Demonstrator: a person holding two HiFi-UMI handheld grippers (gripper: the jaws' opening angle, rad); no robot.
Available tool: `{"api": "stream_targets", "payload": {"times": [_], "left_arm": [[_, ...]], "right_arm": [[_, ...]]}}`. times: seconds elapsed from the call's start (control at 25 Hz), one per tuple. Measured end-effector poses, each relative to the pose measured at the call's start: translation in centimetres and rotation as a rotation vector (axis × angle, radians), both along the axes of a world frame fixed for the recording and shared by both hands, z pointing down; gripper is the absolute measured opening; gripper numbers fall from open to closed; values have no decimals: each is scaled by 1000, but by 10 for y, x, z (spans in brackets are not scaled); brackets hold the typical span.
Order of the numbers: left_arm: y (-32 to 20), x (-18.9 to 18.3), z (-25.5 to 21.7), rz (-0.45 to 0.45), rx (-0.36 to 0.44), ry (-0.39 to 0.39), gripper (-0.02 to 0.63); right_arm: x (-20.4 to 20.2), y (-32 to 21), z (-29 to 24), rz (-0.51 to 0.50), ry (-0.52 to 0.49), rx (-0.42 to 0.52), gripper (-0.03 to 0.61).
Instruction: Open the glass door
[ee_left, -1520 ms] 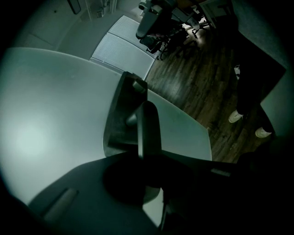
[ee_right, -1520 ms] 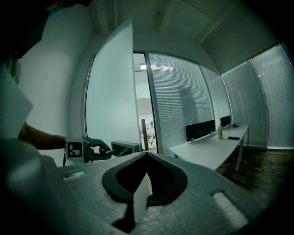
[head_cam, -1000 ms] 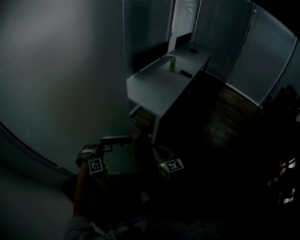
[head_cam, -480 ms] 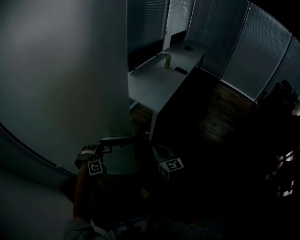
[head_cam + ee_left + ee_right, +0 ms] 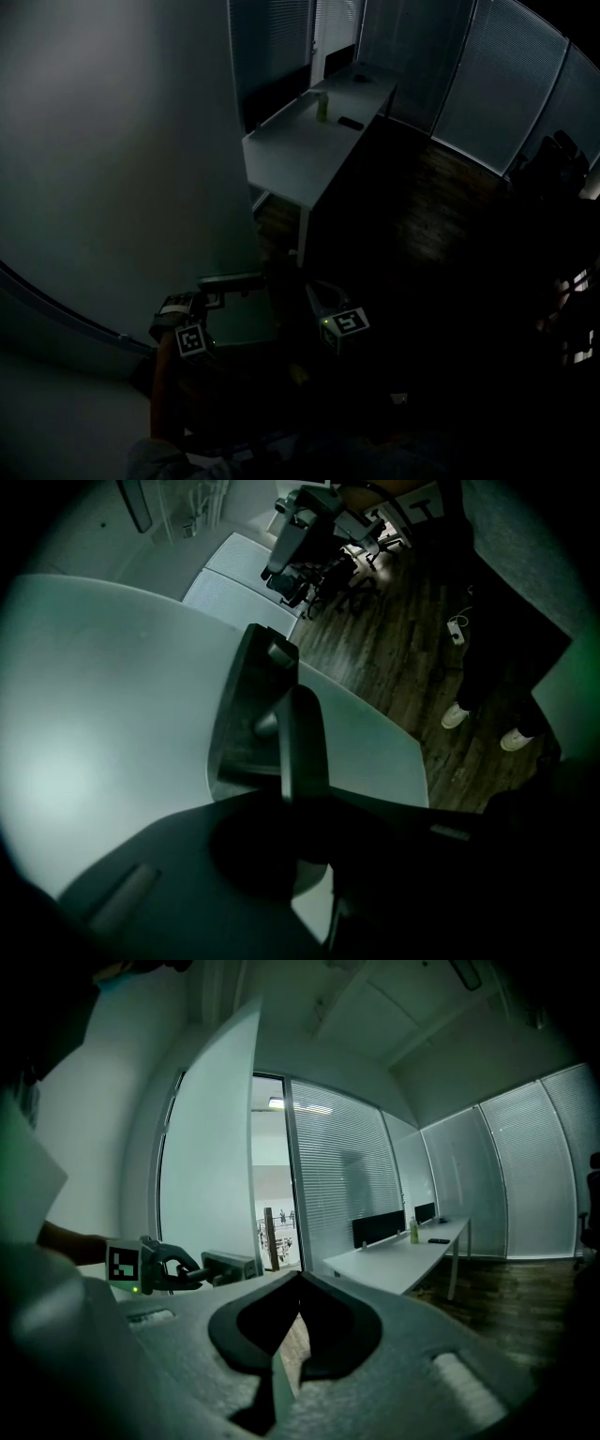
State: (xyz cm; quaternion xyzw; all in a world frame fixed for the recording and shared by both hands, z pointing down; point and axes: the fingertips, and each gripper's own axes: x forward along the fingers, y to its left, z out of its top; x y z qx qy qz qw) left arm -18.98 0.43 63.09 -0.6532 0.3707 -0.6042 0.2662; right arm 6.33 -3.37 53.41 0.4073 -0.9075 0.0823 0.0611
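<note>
A: Checked left gripper point(image 5: 212, 298): fingers clamped on door handle point(image 5: 232, 278), same as a second ago.
B: Noted glass door point(image 5: 112, 169), at left, swung wider; desk point(image 5: 300, 150) now further up-left in head view. Opening probably well under way.
A: Logged right gripper point(image 5: 298, 1281): fingers together, empty, apart from door.

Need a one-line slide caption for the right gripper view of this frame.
Left gripper clamped on the handle of the glass door, which stands ajar; right gripper shut and empty, desk beyond.
</note>
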Motion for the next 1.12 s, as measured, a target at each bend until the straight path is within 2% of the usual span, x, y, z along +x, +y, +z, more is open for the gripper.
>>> {"api": "stream_targets", "payload": {"times": [0.68,1.12], "left_arm": [[46,10,3,60,21,3,49],[79,14,2,99,10,-1,51]], "right_arm": [[-3,55,10,42,5,-3,2],[-1,71,9,64,-26,-9,2]]}}
